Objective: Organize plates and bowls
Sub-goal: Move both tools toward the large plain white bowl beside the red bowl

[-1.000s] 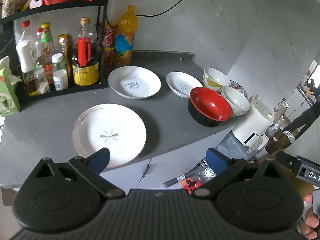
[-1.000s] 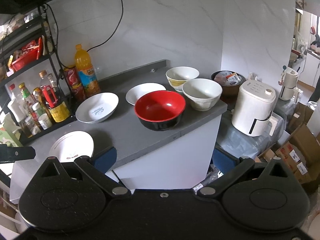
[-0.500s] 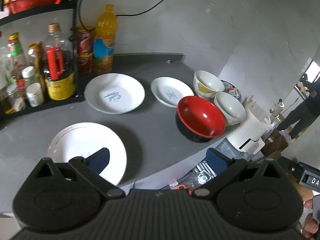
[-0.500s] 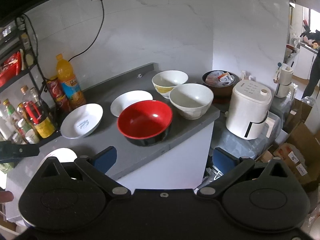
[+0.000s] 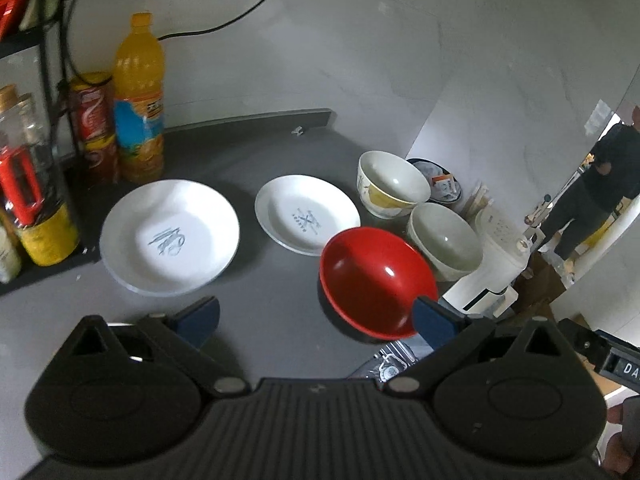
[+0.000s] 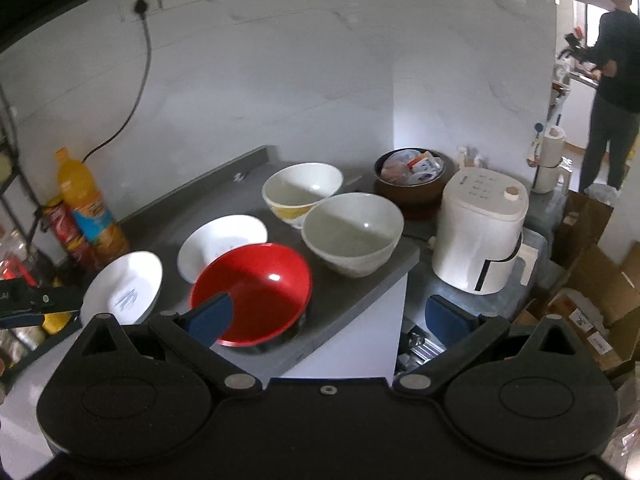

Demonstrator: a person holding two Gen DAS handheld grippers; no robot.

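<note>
Both the left gripper (image 5: 316, 314) and right gripper (image 6: 328, 318) hang spread wide, holding nothing. At frame centre, the glossy red round bowl (image 6: 252, 290) sits before a white ceramic bowl (image 6: 352, 232). The tall orange juice bottle (image 5: 138, 100) stands upper left beside two white plates (image 5: 170, 232).

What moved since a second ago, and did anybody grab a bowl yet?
Only the grippers moved. The left gripper swung right across the counter, so the flower plate has nearly slid out of its view. The right gripper came closer to the red bowl. Nothing was grabbed or let go: both grippers are open and empty. The red bowl, both white bowls and the two white plates stayed put.
</note>
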